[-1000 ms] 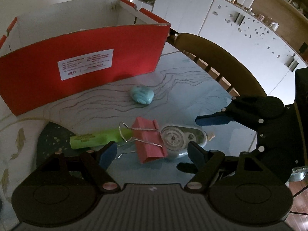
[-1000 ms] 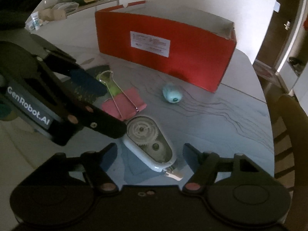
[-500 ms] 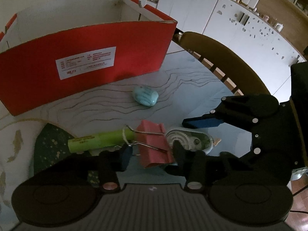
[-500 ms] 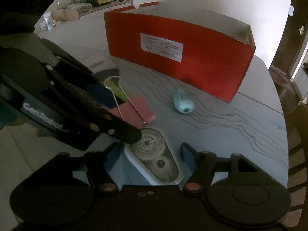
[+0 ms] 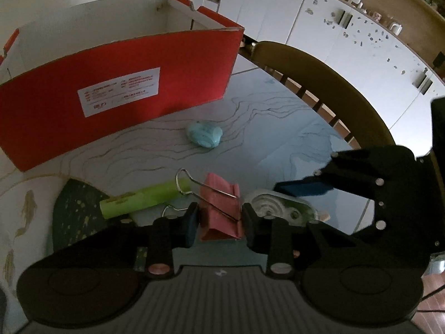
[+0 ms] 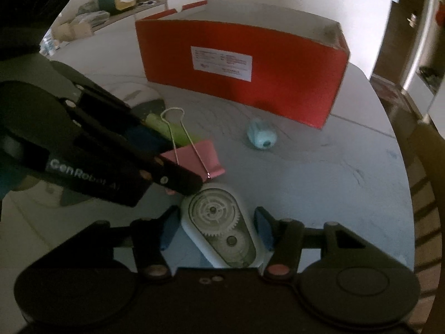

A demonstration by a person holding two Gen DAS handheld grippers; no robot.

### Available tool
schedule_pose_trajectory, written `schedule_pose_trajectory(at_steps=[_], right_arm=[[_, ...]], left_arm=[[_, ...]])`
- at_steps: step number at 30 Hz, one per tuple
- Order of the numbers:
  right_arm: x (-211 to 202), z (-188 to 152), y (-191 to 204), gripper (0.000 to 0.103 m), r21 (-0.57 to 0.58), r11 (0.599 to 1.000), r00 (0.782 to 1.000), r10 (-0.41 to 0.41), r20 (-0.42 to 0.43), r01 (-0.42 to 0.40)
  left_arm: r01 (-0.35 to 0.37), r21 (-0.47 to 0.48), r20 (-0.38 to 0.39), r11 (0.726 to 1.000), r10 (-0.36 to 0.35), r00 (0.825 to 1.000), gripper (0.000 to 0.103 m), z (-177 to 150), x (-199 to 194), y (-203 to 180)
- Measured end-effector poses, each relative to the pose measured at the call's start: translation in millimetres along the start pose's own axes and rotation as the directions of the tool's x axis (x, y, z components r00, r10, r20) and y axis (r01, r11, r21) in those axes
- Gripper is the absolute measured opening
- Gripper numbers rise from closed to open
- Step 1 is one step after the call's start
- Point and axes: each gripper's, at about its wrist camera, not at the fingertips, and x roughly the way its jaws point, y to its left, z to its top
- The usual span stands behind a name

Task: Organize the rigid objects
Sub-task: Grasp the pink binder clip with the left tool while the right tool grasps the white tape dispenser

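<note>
1. Left gripper [image 5: 219, 222] clamps the pink binder clip [image 5: 219, 211] across its body, ready to lift.
2. Right gripper [image 6: 215, 229], jaws just closing, brackets the correction tape dispenser [image 6: 219, 224] without visibly pressing it.
3. Red box [image 6: 242, 64] stands open toward the table's far edge, probable destination.

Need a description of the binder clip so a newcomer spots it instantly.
Find the big red box on the table; nearer the camera lies a row of small things. The binder clip sits mid-row between a green tube and a white tape dispenser. It alone is pink, with silver wire handles.
</note>
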Motion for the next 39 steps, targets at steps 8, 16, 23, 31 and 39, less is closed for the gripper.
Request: schedule_pose_trajectory(at_steps=[8, 16, 23, 31, 39], right_arm=[[-24, -15, 3, 0.058, 0.152, 0.988, 1.0, -0.03, 0.009, 0.028], [-45, -12, 10, 0.058, 0.255, 0.965, 0.997, -0.07, 0.029, 0.06], [-60, -6, 20, 0.058, 0.297, 0.952, 0.995, -0.086, 0.052, 0.067], [-75, 0, 36, 0.058, 0.301, 0.951, 0.992, -0.101, 0.074, 0.074], [-85, -9, 39, 0.058, 0.36, 0.93, 0.99, -0.113, 0.08, 0.077]], left_arm=[[0.021, -0.039, -0.006, 0.999, -0.021, 1.0, 0.032, -14, -15, 5], [-0.002, -0.049, -0.012, 0.999, 0.002, 1.0, 0.032, -22, -30, 6], [0.01, -0.054, 0.009, 0.998, -0.009, 1.0, 0.012, -27, -50, 10], [0.011, -0.045, 0.025, 0.999, -0.01, 1.0, 0.008, -33, -63, 17], [0.064, -0.063, 0.008, 0.996, -0.063, 0.998, 0.013, -39, -68, 34]])
